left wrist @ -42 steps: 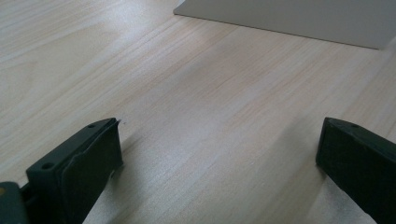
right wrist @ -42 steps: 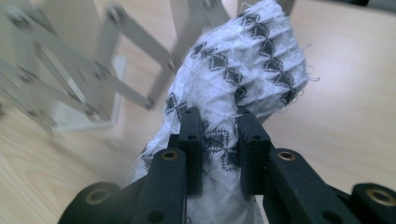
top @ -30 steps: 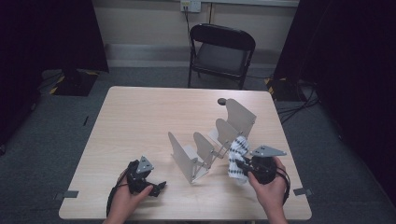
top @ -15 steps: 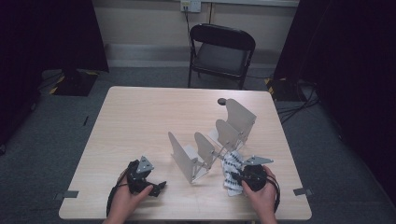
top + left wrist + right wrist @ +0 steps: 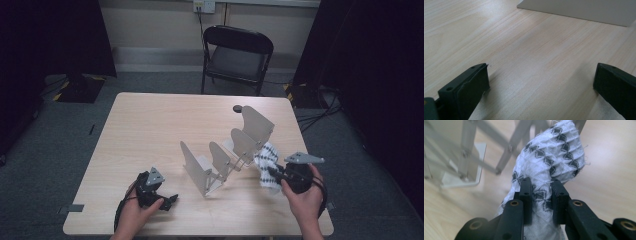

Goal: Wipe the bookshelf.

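Two grippers are in our hands at the desk (image 5: 150, 125). Our right gripper (image 5: 541, 185) is clamped on a white cloth (image 5: 554, 157) with a black diamond pattern, its jaws pinching a bunched fold while the rest of the cloth rises ahead of the jaws and hangs below them. In the high view this gripper (image 5: 274, 174) carries the cloth (image 5: 266, 162) just beside the near end of a grey expanding rack (image 5: 227, 152) (four upright plates joined by scissor bars), which stands just ahead of the jaws. Whether the cloth touches the rack we cannot tell. Our left gripper (image 5: 169, 200) rests low on the desk, well apart from the cloth; its jaws (image 5: 541, 82) stand wide apart over bare wood with nothing between them, and one plate of the rack (image 5: 584, 10) shows farther ahead.
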### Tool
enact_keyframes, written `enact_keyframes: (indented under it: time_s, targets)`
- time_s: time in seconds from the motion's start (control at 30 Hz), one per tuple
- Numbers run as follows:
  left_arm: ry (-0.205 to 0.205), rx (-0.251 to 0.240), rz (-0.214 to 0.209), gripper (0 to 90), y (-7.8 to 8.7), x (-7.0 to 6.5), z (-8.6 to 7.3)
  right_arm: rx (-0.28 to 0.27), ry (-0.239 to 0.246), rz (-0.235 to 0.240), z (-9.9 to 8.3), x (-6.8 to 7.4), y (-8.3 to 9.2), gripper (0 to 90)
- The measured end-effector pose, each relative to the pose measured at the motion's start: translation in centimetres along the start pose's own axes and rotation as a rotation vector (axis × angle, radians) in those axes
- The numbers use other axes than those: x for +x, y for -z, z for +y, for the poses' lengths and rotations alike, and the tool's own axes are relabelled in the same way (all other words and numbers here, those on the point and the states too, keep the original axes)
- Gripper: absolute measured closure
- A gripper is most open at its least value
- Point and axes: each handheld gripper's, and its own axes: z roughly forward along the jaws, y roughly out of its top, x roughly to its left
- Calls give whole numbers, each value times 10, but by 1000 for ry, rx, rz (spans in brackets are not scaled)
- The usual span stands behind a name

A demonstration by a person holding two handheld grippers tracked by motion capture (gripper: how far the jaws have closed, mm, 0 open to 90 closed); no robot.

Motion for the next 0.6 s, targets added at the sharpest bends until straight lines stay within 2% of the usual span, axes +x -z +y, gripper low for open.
enact_keyframes:
  time_s: [0.13,0.23,0.33,0.6]
  targets:
    - [-2,0,-1,0,0,0,0,-48,19,-24,26,-2,11,747]
    - [-1,0,0,0,0,0,0,-43,28,-21,33,0,4,747]
    - [-1,0,-1,0,0,0,0,-17,31,-14,25,3,-10,746]
    - [-1,0,-1,0,0,0,0,50,2,28,-7,8,-41,746]
